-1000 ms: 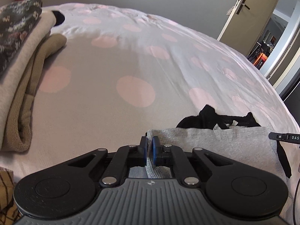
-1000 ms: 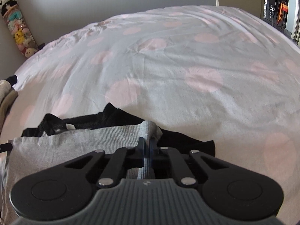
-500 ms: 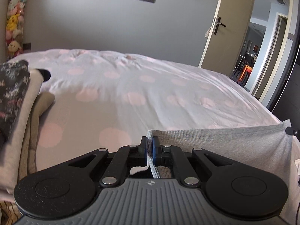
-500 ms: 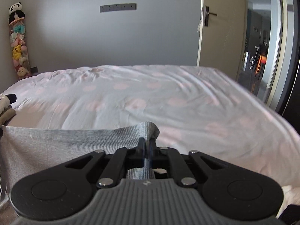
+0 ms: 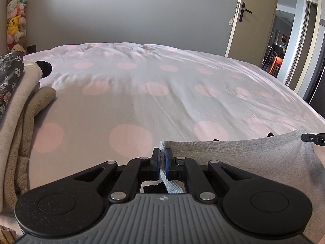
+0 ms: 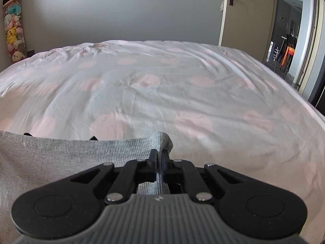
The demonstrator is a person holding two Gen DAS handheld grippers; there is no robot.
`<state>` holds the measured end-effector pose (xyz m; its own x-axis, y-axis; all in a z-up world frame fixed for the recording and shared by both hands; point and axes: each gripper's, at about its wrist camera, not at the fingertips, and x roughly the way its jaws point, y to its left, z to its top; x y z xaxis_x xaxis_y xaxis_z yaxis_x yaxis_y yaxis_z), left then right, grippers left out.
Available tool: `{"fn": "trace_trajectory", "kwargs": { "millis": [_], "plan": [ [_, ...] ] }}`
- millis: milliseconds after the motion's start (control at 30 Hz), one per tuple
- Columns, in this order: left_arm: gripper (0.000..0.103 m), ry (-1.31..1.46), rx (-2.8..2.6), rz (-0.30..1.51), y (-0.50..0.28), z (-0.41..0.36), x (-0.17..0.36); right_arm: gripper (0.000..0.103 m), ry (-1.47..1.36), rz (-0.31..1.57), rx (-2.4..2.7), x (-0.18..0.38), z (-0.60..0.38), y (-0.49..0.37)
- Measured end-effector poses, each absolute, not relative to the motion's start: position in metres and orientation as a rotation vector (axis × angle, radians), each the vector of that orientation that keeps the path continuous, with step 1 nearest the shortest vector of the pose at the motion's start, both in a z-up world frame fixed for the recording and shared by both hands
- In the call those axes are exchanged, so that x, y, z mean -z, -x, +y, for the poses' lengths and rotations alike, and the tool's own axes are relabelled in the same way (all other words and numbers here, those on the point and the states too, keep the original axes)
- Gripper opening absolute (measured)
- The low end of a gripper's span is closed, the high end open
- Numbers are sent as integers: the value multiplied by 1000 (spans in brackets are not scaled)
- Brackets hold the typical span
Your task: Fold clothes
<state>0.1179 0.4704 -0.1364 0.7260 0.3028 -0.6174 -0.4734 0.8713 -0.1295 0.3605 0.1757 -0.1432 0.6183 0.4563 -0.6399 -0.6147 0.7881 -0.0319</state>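
Observation:
A grey ribbed garment hangs stretched between my two grippers above the bed. My left gripper is shut on its left top corner. In the right wrist view the same grey garment spreads to the left, and my right gripper is shut on its bunched right top corner. Small black bits of another garment peek over the grey edge. The tip of the right gripper shows at the right edge of the left wrist view.
The bed has a pale cover with pink dots. A stack of folded clothes lies at its left. Plush toys hang on the far left wall. An open door stands at the right.
Both grippers rose with the grey garment, lifting it off the bed; the black garment that lay behind it is now mostly hidden. In the last half second both views tilted slightly down.

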Motion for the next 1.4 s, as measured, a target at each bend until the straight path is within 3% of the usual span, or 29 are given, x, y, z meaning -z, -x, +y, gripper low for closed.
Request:
{"fn": "trace_trajectory", "kwargs": {
  "millis": [100, 167, 200, 267, 733, 900, 967, 1233, 1300, 1400],
  "plan": [
    [6, 286, -435, 635, -117, 471, 138, 8, 254, 673, -627, 148, 174, -363],
    [10, 285, -439, 649, -116, 472, 139, 21, 242, 676, -620, 147, 169, -363],
    [13, 285, -442, 655, -115, 472, 139, 33, 228, 674, -616, 144, 164, -362],
    [18, 296, -450, 649, -109, 472, 133, 34, 206, 673, -611, 138, 152, -356],
    [18, 434, -399, 683, -23, 414, 95, 34, 140, 804, -596, 131, 40, -240],
    [19, 486, -344, 800, 10, 386, 107, 41, 103, 882, -567, 136, 16, -216],
    [27, 487, -305, 858, 15, 375, 112, 41, 85, 906, -553, 141, 10, -213],
    [28, 309, -281, 966, 9, 343, 126, 41, 64, 918, -540, 144, 5, -212],
    [24, 265, -287, 978, 7, 338, 129, 41, 69, 924, -541, 145, 7, -212],
    [7, 200, -294, 994, 4, 330, 134, 41, 67, 932, -534, 147, 6, -213]
  ]
}}
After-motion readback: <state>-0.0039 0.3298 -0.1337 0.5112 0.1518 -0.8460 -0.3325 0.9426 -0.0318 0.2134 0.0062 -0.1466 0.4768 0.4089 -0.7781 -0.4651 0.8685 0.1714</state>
